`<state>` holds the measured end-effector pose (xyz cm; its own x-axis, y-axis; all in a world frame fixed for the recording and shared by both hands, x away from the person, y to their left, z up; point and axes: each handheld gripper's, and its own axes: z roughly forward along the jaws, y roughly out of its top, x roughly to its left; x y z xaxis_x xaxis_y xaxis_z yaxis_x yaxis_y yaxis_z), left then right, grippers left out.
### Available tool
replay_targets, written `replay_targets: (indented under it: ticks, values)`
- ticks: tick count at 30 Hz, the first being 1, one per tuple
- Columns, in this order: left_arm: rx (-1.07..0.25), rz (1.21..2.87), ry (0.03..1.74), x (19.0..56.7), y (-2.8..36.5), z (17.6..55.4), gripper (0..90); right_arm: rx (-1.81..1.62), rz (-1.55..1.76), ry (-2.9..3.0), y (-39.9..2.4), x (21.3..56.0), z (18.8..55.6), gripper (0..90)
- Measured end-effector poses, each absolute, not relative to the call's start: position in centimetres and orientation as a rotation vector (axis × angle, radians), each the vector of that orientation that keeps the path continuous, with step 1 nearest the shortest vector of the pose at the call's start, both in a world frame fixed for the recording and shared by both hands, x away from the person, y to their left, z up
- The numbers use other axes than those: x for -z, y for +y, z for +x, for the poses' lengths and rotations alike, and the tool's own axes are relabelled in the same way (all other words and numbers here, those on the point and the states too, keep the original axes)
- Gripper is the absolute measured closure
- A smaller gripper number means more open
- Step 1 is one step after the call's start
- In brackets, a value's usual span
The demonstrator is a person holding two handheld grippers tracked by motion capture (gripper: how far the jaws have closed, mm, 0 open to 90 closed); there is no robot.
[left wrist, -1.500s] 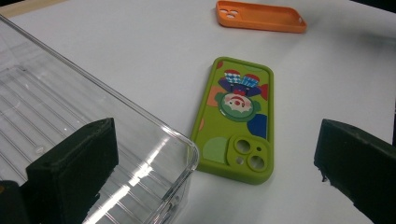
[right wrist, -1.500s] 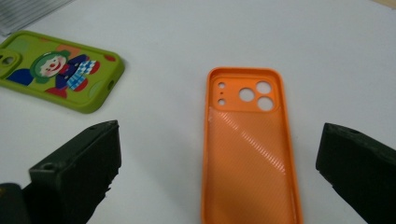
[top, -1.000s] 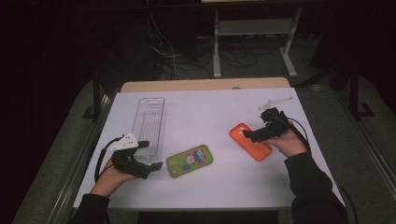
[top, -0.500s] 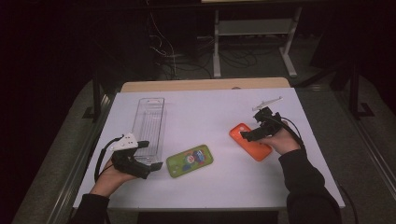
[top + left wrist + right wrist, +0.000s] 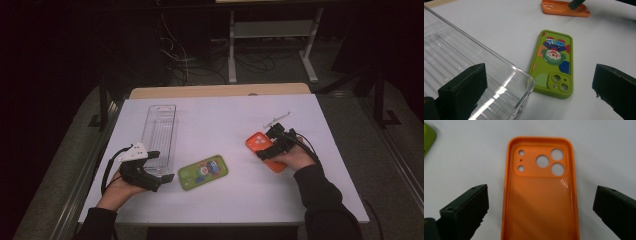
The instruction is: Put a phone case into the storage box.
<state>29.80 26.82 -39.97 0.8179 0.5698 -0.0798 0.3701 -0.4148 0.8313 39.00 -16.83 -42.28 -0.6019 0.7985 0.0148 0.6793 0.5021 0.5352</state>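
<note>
Here, from the high view, the right claw (image 5: 267, 150) hangs over the orange phone case (image 5: 260, 146) on the white desk (image 5: 225, 120), while the left claw (image 5: 162, 167) waits by the clear tray (image 5: 161, 131) and green phone case (image 5: 203, 172).

In the left gripper view, its jaws stand wide, holding nothing.

In the right gripper view, the jaws stand wide astride the orange case, which lies open side up. Lower squarely and pinch across the long rims, as the soft shell may flex.

A lab — dark room, cable tangle (image 5: 185, 55), bare metal stand (image 5: 272, 42).
</note>
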Motion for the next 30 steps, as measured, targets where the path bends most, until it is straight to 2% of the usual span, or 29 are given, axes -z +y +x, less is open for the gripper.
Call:
replay_targets:
  ticks: [11,30]
  values:
    - [-0.255,2.05,0.691,40.1,26.6,29.7,0.0,-0.666,1.241,2.549,-16.5,43.6,38.9,1.8]
    - [-0.258,2.048,0.693,40.1,26.6,29.7,0.0,-0.689,1.252,2.565,-17.0,44.1,38.7,14.5]
